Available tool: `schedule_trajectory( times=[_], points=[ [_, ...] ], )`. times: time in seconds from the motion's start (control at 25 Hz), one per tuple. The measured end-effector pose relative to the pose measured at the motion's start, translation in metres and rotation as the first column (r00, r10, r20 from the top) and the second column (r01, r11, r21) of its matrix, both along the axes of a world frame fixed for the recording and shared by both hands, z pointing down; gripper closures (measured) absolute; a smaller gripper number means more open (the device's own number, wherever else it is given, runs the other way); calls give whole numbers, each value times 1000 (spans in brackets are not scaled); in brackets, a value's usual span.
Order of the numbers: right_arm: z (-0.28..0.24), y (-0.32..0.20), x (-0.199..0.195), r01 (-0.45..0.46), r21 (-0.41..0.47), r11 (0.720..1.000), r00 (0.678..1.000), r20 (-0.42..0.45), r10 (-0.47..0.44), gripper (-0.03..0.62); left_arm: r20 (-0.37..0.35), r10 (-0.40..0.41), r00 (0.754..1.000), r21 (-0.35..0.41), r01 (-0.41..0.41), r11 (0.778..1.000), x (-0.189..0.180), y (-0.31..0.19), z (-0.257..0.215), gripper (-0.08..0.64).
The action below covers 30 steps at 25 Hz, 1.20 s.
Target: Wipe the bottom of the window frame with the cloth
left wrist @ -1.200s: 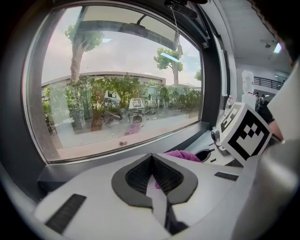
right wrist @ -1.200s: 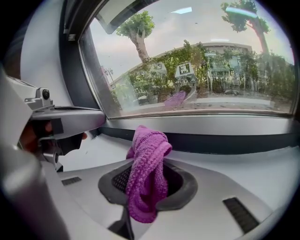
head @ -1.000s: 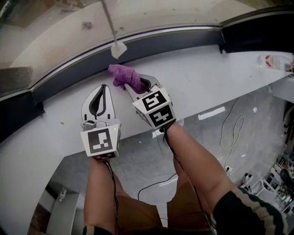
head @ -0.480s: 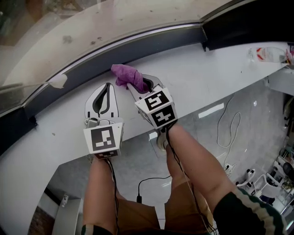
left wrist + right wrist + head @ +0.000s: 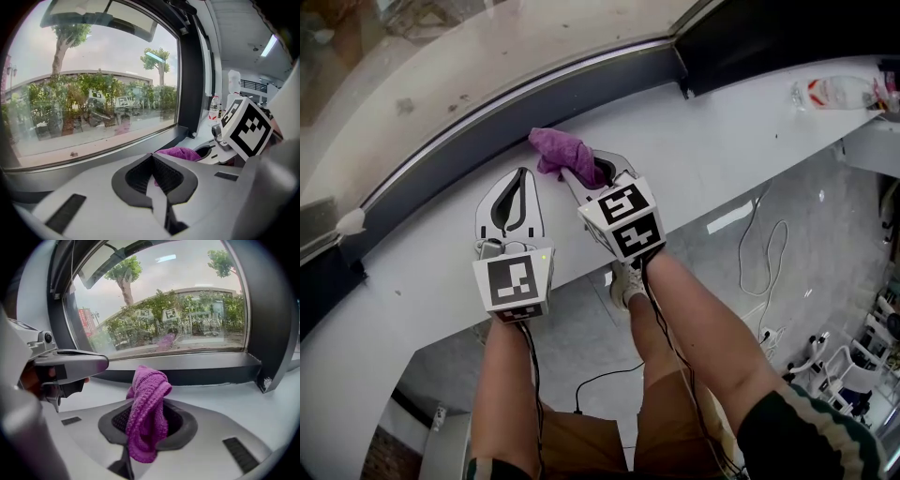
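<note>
A purple cloth (image 5: 559, 150) is bunched on the white sill (image 5: 741, 141), right beside the dark bottom rail of the window frame (image 5: 534, 105). My right gripper (image 5: 586, 169) is shut on the cloth (image 5: 148, 414), which stands up out of its jaws. In the right gripper view the rail (image 5: 197, 375) runs a short way behind the cloth. I cannot tell whether the two touch. My left gripper (image 5: 521, 176) rests on the sill just to the left, shut with nothing between its jaws. In the left gripper view (image 5: 151, 158) the cloth (image 5: 180, 153) shows past its tips.
A vertical dark frame post (image 5: 741, 42) meets the rail at a corner right of the cloth. A plastic bottle (image 5: 832, 92) lies on the sill at the far right. Below the sill edge are the floor, cables (image 5: 764, 253) and the person's legs.
Both grippers and the cloth have slid to the right along the sill, closer to the frame corner. Neither gripper's grip has changed.
</note>
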State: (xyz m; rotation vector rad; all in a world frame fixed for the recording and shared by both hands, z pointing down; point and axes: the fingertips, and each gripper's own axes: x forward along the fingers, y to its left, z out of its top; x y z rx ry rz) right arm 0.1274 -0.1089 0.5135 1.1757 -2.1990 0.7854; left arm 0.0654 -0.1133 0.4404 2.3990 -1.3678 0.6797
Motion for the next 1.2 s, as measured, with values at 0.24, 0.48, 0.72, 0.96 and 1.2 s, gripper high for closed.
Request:
schedule_trajectory(
  times=[0.24,0.48,0.72,0.96,1.2],
  points=[
    [-1,-6,35,-25,14,1000,1000,-6,25,488,-29,22,999,0,-22,1000,40,-10,-5,551],
    [2,-11,73,-37,16,999,999,-22,37,488,-15,50,999,3,-50,999,74,-13,7,551],
    [4,-21,108,-50,24,998,998,-42,51,488,-29,72,997,8,-72,997,110,-24,11,551],
    [7,-28,147,-77,23,997,995,-69,78,488,-45,100,994,11,-99,995,150,-31,14,551],
    [10,-34,187,-109,22,994,991,-81,110,488,-52,128,990,6,-128,992,192,-37,20,551]
  ],
)
